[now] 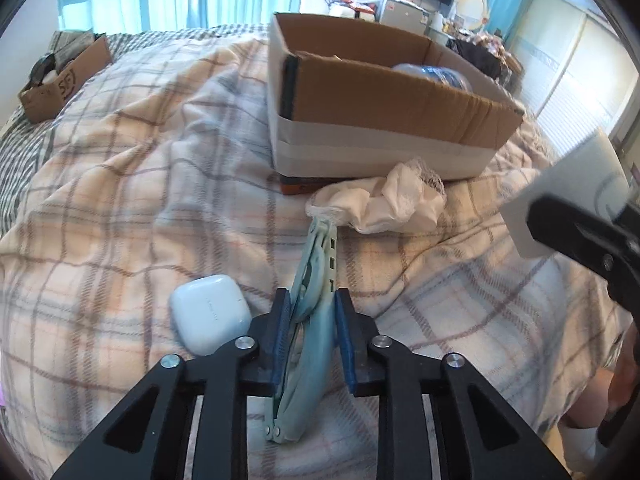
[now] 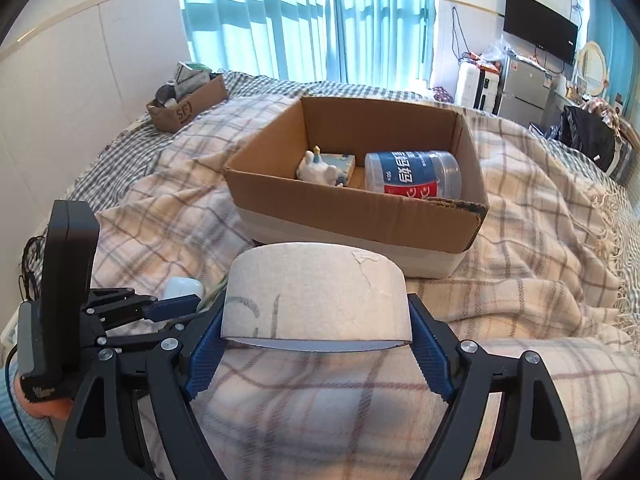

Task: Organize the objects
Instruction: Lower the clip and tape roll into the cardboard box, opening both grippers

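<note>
My left gripper (image 1: 310, 320) is shut on a pale blue folding hanger (image 1: 312, 312) that lies on the plaid blanket. A white earbud case (image 1: 210, 314) sits just left of it. My right gripper (image 2: 316, 328) is shut on a wide roll of grey tape (image 2: 316, 296), held above the blanket; the roll also shows in the left wrist view (image 1: 568, 196). An open cardboard box (image 2: 400, 216) stands beyond, holding a blue-labelled plastic jar (image 2: 412, 176), a white toy figure (image 2: 318, 168) and a small blue box (image 2: 340, 160).
A crumpled white plastic bag (image 1: 392, 200) lies before the box (image 1: 360, 96). A smaller cardboard box (image 2: 188, 108) with items sits at the far left of the bed. A fridge, TV and clutter stand beyond the bed's far right.
</note>
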Demonstrator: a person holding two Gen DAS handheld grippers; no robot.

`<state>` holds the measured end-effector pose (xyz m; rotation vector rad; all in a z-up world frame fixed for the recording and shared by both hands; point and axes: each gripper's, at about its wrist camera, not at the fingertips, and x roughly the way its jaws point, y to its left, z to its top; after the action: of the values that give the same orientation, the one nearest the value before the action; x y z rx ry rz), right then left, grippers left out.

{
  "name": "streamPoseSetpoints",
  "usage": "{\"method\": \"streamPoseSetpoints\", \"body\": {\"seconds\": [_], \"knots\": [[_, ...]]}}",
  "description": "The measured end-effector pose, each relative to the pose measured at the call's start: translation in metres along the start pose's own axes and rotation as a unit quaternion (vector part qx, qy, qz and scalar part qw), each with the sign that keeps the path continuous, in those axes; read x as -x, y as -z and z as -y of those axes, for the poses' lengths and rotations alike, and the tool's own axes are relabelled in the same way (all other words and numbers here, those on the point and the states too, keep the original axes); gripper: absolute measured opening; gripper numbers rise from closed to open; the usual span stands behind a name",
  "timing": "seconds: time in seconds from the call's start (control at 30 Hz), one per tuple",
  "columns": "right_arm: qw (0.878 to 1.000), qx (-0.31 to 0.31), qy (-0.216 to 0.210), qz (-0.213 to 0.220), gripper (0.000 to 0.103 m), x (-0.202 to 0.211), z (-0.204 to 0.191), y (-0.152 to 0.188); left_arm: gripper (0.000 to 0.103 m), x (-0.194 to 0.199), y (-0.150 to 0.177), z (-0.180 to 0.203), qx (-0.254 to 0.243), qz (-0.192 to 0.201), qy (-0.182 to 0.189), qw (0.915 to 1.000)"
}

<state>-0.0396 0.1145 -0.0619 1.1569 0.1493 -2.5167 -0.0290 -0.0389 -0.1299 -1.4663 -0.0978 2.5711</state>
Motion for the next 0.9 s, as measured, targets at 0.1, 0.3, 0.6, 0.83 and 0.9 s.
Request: {"method": "streamPoseSetpoints", "body": {"seconds": [0.1,0.3,0.6,0.83,0.9], "knots": [[1.000,0.006,0.005,0.003,0.082,0.009,-0.006,0.000,0.014,0.012,-0.002,-0.004,0.007,0.009,0.006,0.9999],[1.000,0.014,0.004,0.023,0.082,0.032,-0.012,-0.012,0.013,0.048,-0.015,-0.005,0.022,0.043,0.015,0.9987],[0.997,0.029,0.016,0.068,0.082,0.064,-0.008,-0.059,0.013,0.109,-0.081,0.005,0.021,0.117,0.045,0.9919],[0.995,0.026,0.026,0.095,0.082,0.062,0.013,-0.109,0.013,0.112,-0.147,0.024,-0.001,0.153,0.059,0.9864],[0.995,0.025,0.032,0.095,0.082,0.052,0.021,-0.124,0.013,0.102,-0.162,0.026,-0.002,0.149,0.057,0.9871]]}}
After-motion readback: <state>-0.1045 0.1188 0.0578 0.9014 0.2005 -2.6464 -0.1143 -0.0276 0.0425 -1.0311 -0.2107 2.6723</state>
